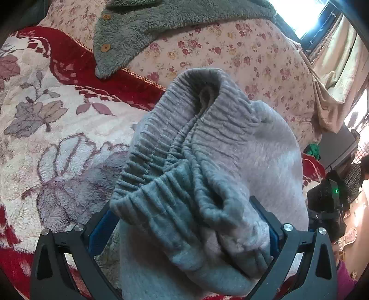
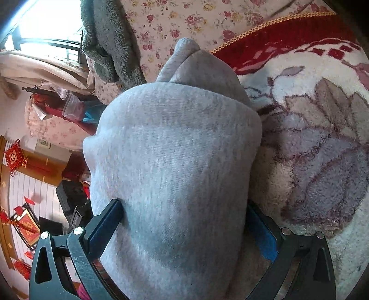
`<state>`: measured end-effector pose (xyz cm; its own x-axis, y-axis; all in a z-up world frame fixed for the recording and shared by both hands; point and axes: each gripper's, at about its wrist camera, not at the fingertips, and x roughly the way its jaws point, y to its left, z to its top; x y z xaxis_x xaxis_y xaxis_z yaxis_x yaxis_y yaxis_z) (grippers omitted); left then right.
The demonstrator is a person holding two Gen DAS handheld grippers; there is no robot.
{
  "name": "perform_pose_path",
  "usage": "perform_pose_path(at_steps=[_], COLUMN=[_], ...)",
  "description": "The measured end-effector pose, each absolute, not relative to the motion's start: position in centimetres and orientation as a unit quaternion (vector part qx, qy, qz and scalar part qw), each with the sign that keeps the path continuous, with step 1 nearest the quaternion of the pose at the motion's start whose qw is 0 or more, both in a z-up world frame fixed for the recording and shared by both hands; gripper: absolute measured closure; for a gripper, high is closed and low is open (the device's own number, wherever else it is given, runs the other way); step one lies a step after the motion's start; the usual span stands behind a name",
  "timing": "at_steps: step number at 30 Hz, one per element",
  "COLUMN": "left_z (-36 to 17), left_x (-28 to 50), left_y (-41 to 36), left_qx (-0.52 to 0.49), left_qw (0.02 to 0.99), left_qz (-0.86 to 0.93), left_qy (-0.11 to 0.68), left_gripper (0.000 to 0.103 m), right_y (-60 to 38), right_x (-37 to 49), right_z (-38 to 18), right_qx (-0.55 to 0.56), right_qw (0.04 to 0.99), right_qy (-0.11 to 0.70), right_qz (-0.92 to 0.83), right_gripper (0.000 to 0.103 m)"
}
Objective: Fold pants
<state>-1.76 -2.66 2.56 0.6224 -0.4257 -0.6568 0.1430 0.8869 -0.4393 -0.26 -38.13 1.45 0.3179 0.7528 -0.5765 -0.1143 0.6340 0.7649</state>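
While both grippers clamp grey pants, the fabric bulges up over a flowered bed.

Between its two fingers the left gripper [image 1: 186, 221] pinches the gathered elastic waistband [image 1: 175, 147] of the pants [image 1: 265, 161]; the right gripper [image 2: 184, 219] squeezes a smooth, thick fold of the same pants [image 2: 170, 161]. Beneath and around lies a fuzzy blanket [image 1: 57, 138] in cream, red and mauve. Farther off, a grey fleece garment [image 1: 143, 30] with wooden buttons rests on a rose-print quilt [image 1: 230, 53], near a bright window [image 1: 297, 13].
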Motion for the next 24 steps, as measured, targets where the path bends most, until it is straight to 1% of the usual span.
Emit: perform_pose_path(at_steps=[15, 16, 17, 18, 19, 21, 24], left_z=[2.0, 2.0, 2.2, 2.5, 2.8, 3.2, 4.0], left_x=[-2.0, -2.1, -2.3, -2.6, -2.8, -3.1, -3.4], left_y=[-2.1, -2.1, -2.3, -2.5, -2.7, -2.7, -2.9], left_qx=[-0.206, -0.206, -0.203, -0.199, -0.195, -0.198, -0.201], left_qw=[0.881, 0.882, 0.884, 0.886, 0.889, 0.889, 0.89], left_qz=[-0.172, -0.172, -0.171, -0.171, -0.168, -0.165, -0.162], left_qy=[0.39, 0.388, 0.385, 0.382, 0.38, 0.379, 0.375], left_gripper=[0.001, 0.003, 0.009, 0.015, 0.018, 0.026, 0.032], right_y=[-37.6, -37.5, -37.5, -37.5, -37.4, -37.4, -37.3], right_x=[-0.6, -0.6, -0.7, -0.8, -0.8, -0.8, -0.8], right_z=[2.2, 2.4, 2.6, 2.7, 3.0, 3.4, 4.1], right_qx=[0.315, 0.313, 0.313, 0.312, 0.309, 0.3, 0.295], right_qw=[0.76, 0.761, 0.762, 0.763, 0.764, 0.767, 0.77], right_qy=[0.49, 0.488, 0.486, 0.484, 0.482, 0.481, 0.478], right_qz=[0.289, 0.29, 0.292, 0.294, 0.297, 0.3, 0.302], right_gripper=[0.001, 0.002, 0.003, 0.006, 0.01, 0.013, 0.016])
